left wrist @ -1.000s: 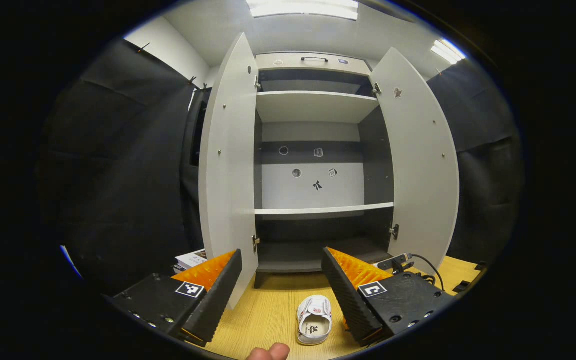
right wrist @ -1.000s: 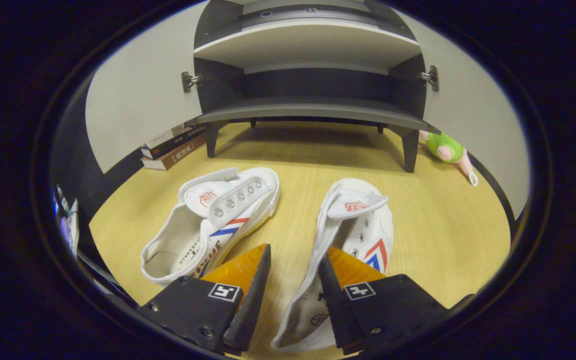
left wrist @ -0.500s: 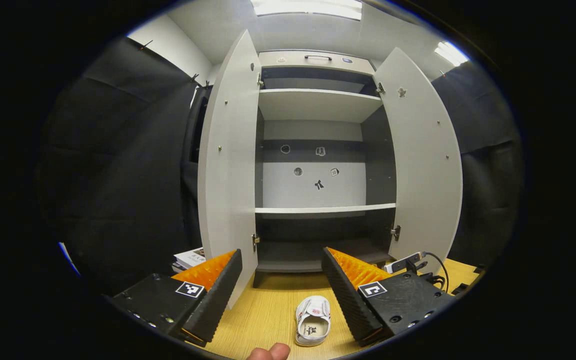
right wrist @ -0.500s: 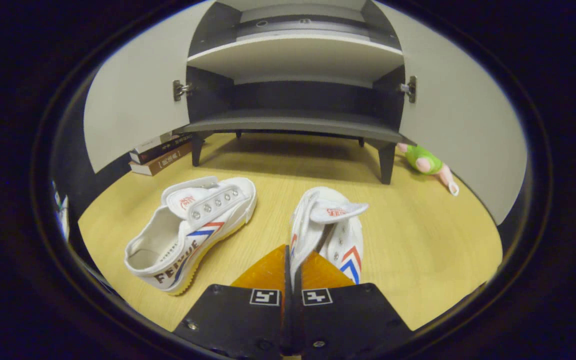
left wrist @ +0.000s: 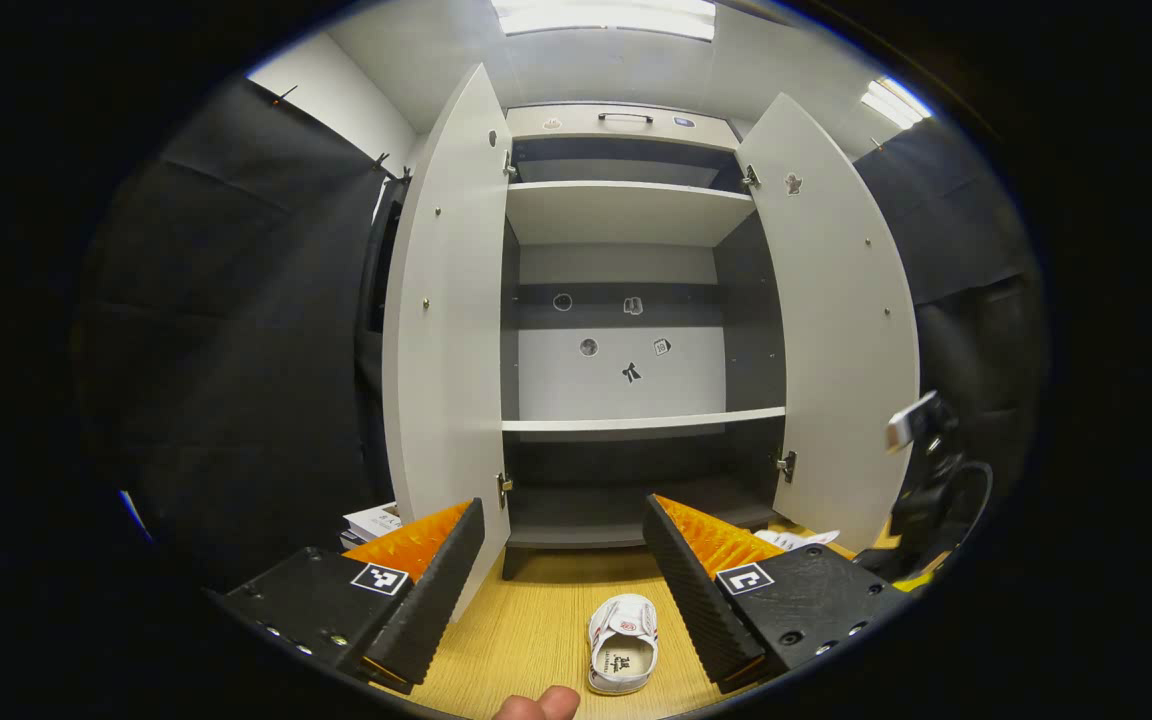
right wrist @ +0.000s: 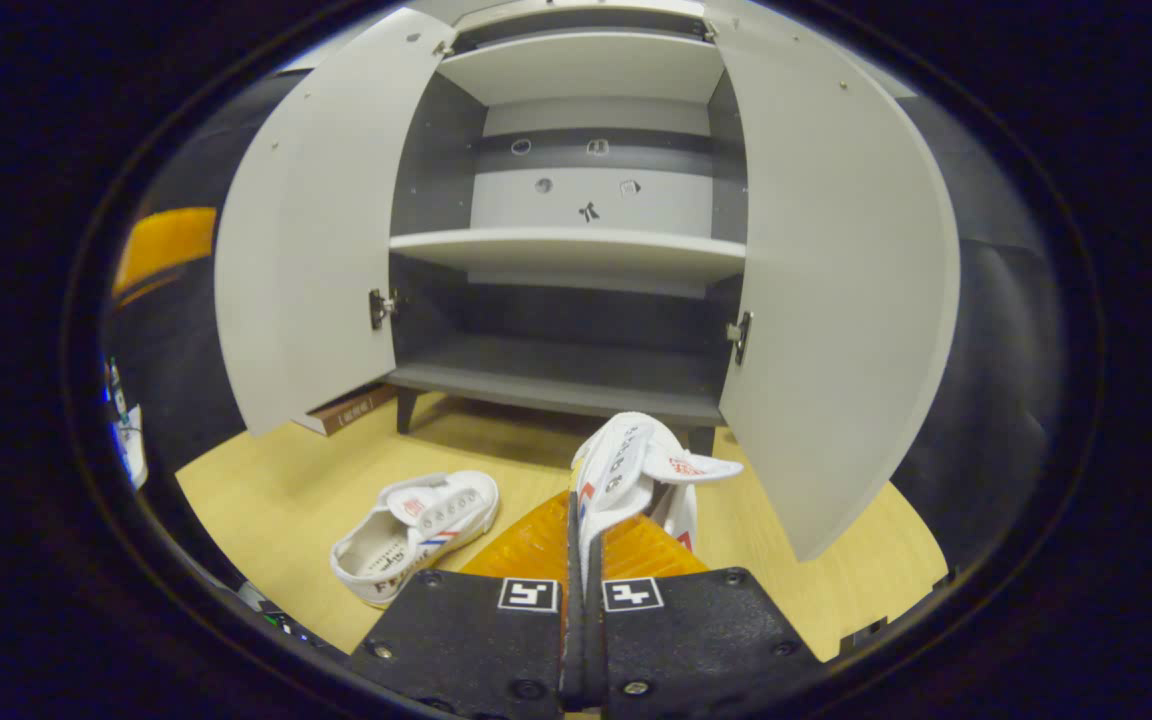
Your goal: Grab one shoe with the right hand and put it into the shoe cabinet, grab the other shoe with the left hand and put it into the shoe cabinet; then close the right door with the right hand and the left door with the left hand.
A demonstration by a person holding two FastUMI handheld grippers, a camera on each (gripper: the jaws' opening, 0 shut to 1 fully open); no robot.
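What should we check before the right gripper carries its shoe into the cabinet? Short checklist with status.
1. Grip: right gripper has both fingers pressed on the held shoe at its side wall. Ok.
2. Shoe off the floor: it hangs raised in front of the cabinet. Ok.
3. Doors: left door and right door both stand open. Ok.
4. Bottom shelf: free of items where it shows. Ok.
5. Grip security: thin pinch on fabric, shoe droops. Cannot tell.
6. Left gripper: open, above the second shoe on the floor, apart from the right one's path. Ok.
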